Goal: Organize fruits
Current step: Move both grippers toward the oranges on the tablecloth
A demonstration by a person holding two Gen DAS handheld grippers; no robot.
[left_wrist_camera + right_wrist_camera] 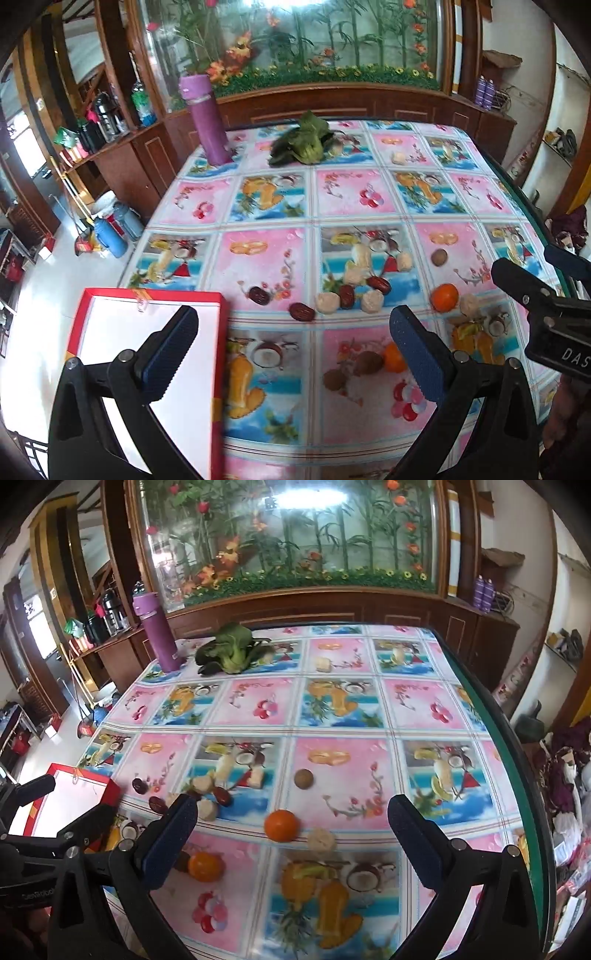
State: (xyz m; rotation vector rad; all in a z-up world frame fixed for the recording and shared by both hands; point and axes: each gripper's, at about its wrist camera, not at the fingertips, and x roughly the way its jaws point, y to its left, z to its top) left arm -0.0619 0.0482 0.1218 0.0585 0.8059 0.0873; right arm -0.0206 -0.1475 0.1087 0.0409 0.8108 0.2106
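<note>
Left gripper (pixel 293 354): fingers spread wide, nothing between the pads, above the near part of the table.
Right gripper (pixel 291 843): fingers released just as wide, empty.
Box (pixel 147 343): red rim, white inside, at the table's near left corner; the left finger (pixel 170 354) overlaps it in the left view.
Near orange (pixel 394 357): partly hidden behind the right finger of the left gripper, beside two brown round fruits (pixel 365 363).
Far orange (pixel 281 825): on the cloth between the right gripper's fingers in its view, beyond the tips, a pale lump (pixel 321 840) just beside it.
Dates (pixel 378 285): several dark red ones scattered mid-table among pale lumps, beyond both grippers.
Lone brown fruit (pixel 303 777): farther out, apart from the rest.
Hard to tell: real fruit blends with the fruit printed on the tablecloth (pixel 343 709); pale lumps too blurred to identify.
Far edge: leafy greens (pixel 231 651) and a purple bottle (pixel 157 633).
</note>
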